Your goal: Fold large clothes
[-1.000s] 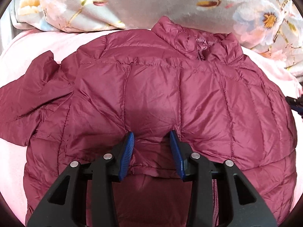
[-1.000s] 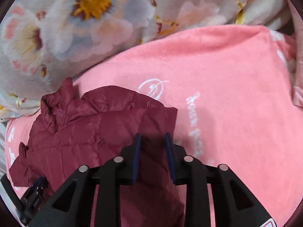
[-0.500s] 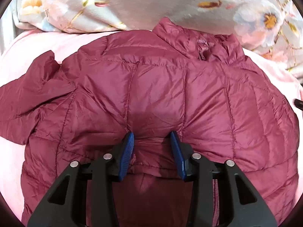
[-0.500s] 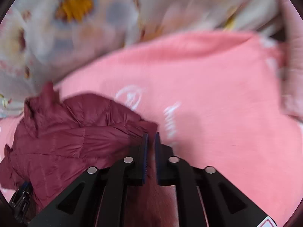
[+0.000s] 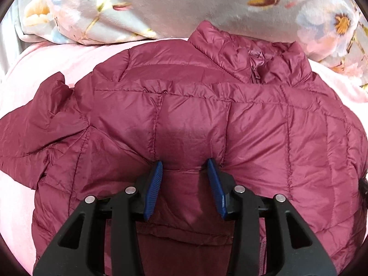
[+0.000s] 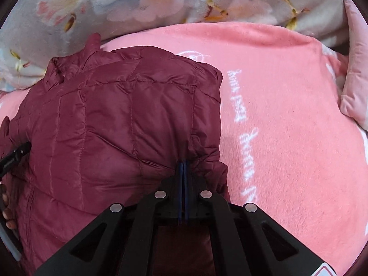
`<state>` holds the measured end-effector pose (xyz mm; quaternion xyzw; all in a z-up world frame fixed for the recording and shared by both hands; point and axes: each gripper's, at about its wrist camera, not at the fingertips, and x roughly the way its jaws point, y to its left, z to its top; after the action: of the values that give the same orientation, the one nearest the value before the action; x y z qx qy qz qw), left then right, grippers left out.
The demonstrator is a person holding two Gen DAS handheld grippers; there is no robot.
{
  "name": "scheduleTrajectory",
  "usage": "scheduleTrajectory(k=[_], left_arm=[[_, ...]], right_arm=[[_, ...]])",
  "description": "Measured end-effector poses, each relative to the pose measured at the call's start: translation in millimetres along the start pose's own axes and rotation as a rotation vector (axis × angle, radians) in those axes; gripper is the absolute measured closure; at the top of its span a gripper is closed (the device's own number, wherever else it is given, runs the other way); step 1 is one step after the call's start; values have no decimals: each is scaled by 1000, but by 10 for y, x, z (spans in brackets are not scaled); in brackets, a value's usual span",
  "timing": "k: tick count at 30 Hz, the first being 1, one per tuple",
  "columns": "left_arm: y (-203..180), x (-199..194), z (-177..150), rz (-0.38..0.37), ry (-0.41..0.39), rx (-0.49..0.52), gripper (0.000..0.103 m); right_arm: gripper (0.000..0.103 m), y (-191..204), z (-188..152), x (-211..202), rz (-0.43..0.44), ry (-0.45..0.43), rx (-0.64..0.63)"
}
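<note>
Maroon quilted nylon fills both views: a puffer jacket (image 5: 230, 119) lying on a pink fleece blanket (image 6: 287, 115) with white script lettering, up against a grey floral duvet (image 5: 161, 7) at the far side.

On the left gripper (image 5: 185, 168) the jaws are spread wide, their blue ribbed pads (image 5: 153, 191) pressed down into the jacket's lower middle. A bulge of fabric rises between them, with the hem band and a darker lining strip showing just below. They touch the cloth but do not close on it.

On the right gripper (image 6: 183, 163) the jaws are pressed together, pinching a gather of the jacket's edge; the fabric puckers into tight creases right at the tips. Beside that pinch the jacket's right edge runs in a fairly straight folded line, with bare blanket just beyond.

The jacket lies collar away from the cameras, the stand-up collar (image 5: 248, 53) rumpled open with a zip visible in its throat. One sleeve (image 5: 34, 126) trails out flat and wrinkled to the left in the left wrist view. The body is puffy, its stitched squares creased around both contact spots. At the left rim of the right wrist view, fingertips (image 6: 8, 218) of a hand rest against the fabric.
</note>
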<state>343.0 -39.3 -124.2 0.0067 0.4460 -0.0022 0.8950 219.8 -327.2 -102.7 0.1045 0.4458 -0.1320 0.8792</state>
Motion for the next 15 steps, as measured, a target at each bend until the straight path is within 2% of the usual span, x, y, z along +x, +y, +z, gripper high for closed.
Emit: scheduleTrajectory(k=[5,8,10,11,12,14,15], left_arm=[[6,6,-34,2,-20,-6,63],[159,-133,-77,-58,-7,-65,63],[409,-373,-96,-100,-26,-121,63],[517,-478,-106,-104,-44,-136,58],[721,-651,-129,-92,-78,-157,46],[1019,-866,-180,-61,-126,-196,36],[1299,-997,-225,-28,-155,-226,33]], right_arm=[[103,106,-79,-17,-63,-47,-61],[103,115,-48,-51,-71,-31,-46],[103,77,-25,-195,-46,-19,10],[103,83,-36,-288,-30,-30,24],[103,120,-56,-424,-19,-48,24],[102,268,-102,-668,-21,-84,-4],[102,361,-129,-780,-10,-101,-17]])
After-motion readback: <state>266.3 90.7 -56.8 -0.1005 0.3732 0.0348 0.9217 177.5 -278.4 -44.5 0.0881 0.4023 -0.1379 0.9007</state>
